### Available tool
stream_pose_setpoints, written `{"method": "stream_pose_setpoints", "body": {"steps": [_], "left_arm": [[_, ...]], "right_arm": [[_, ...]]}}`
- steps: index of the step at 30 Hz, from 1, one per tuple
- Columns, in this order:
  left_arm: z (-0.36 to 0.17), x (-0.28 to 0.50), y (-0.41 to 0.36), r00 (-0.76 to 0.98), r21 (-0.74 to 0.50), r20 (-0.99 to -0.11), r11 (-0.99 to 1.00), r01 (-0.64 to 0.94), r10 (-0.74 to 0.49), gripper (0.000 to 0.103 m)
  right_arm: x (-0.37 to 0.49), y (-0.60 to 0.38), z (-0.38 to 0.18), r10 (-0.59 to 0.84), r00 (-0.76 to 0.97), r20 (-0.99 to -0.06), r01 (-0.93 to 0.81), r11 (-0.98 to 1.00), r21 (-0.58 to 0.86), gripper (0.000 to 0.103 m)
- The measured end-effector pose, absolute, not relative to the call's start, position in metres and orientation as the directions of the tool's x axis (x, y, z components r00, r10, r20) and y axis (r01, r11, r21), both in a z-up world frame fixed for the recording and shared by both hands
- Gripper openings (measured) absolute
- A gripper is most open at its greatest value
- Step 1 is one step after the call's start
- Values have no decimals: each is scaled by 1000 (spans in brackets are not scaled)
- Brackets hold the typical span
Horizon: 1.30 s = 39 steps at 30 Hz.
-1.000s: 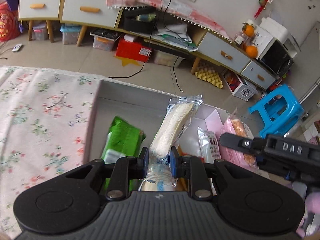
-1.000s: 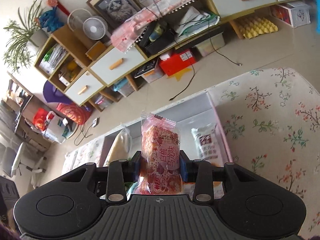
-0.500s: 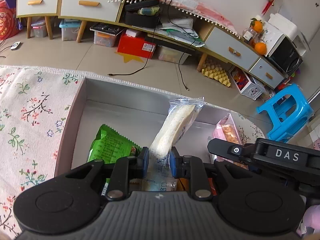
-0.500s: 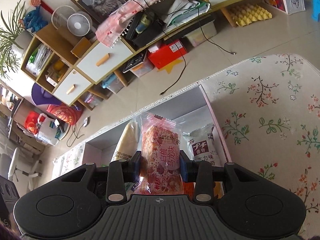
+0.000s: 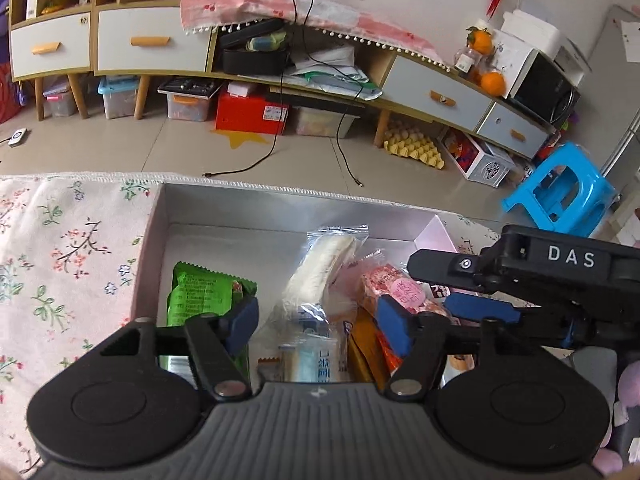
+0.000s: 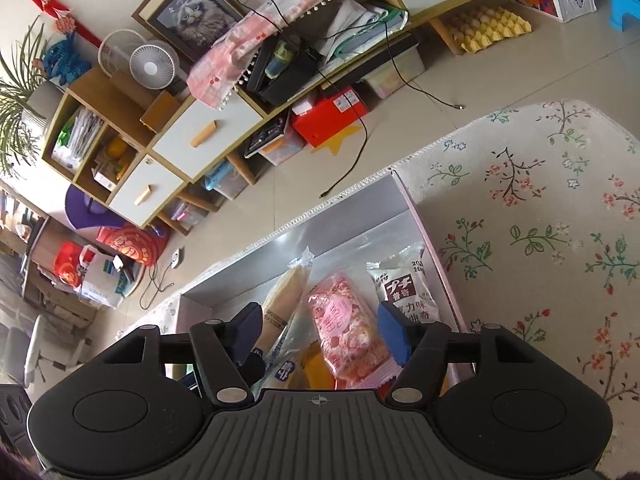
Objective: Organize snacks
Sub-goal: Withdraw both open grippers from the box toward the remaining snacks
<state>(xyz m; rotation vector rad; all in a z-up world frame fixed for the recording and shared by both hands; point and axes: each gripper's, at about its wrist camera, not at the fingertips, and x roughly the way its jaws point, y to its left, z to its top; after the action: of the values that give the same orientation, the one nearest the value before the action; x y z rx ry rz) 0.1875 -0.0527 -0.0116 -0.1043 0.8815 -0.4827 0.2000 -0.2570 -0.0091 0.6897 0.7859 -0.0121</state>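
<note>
An open grey box (image 5: 280, 208) sits on the flowered tablecloth and holds several snacks. My left gripper (image 5: 318, 324) hangs over it with its jaws opening. The cream-coloured long snack in a clear wrapper (image 5: 320, 268) lies between them, and neither pad presses on it. A green packet (image 5: 200, 292) lies to its left. My right gripper (image 6: 320, 330) is also opening. The pink packet (image 6: 344, 328) lies in the box between its pads, free of both. Beside the pink packet are the cream snack (image 6: 288, 292), a white packet with brown print (image 6: 404, 284) and an orange packet (image 6: 316, 368).
The flowered tablecloth (image 5: 60, 240) (image 6: 540, 220) spreads on both sides of the box. Past the table's far edge is tiled floor with loose cables, a long cabinet with drawers (image 5: 152, 44) and a blue stool (image 5: 560, 196).
Both grippers have opened. The left one let go of the cream snack and the right one let go of the pink packet. Both snacks now lie in the box.
</note>
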Motion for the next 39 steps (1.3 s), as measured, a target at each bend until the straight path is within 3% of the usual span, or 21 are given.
{"method": "stream_pose_setpoints", "body": {"steps": [9,20,31,39], "left_arm": [[10,158,-41,552,-260,-710,891,372,-438,81],[25,114,-14,561,-208,-728,906,367,-395,100],[11,82,17,563,-163,-757,931,328,-331,103],[-3,62,43,611,-107,-733,938,331,-299,103]], "right_arm": [[165,-250,18,214,728,-651,223,824,521,82],[112,-224,38,242,703,-668,161,861,482,87],[68,-189,28,273,650,-709,58,913,404,89],[40,-188,9,177,703,-688,24,962,272,92]]}}
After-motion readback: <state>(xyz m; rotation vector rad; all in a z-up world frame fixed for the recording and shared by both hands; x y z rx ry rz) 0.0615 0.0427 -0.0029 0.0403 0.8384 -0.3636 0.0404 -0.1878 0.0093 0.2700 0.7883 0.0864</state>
